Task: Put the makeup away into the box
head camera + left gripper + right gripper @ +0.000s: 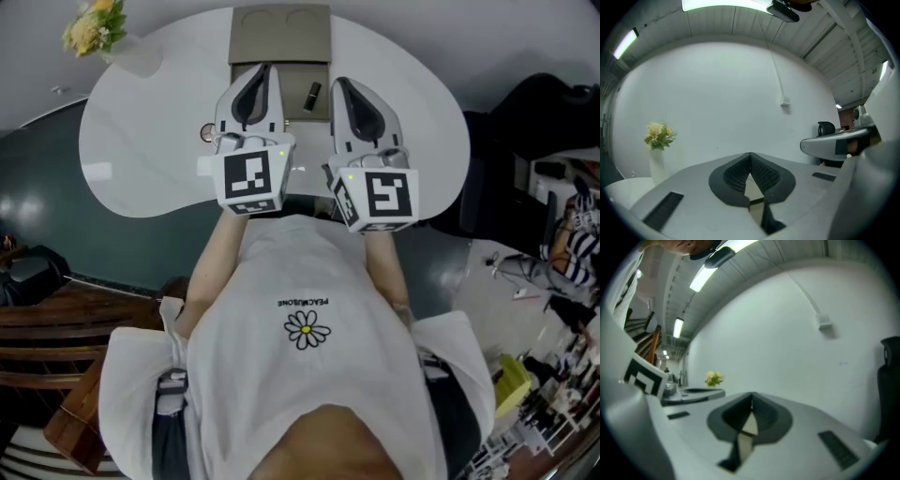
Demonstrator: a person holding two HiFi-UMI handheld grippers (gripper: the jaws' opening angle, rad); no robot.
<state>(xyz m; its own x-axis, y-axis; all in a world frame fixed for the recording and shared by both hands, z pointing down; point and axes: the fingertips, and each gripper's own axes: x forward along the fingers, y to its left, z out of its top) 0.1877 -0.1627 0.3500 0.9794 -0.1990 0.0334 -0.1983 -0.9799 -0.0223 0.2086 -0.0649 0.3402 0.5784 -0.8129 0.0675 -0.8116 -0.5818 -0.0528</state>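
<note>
Your white T-shirt (pixel 309 375) fills the bottom of the head view. Beyond it lies the rounded white surface (pixel 141 159), with the beige box (pixel 281 37) at its far edge. You hold the left tongs (pixel 750 153) and right tongs (pixel 751 394) level above the surface, each pair pressed together on nothing. A small dark makeup tube (pixel 312 94) lies on the box's beige face. Yellow flowers (pixel 94 26) stand far left.

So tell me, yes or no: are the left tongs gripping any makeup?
No, the left gripper view shows the grey left tongs shut pad against pad, with nothing between them.
</note>
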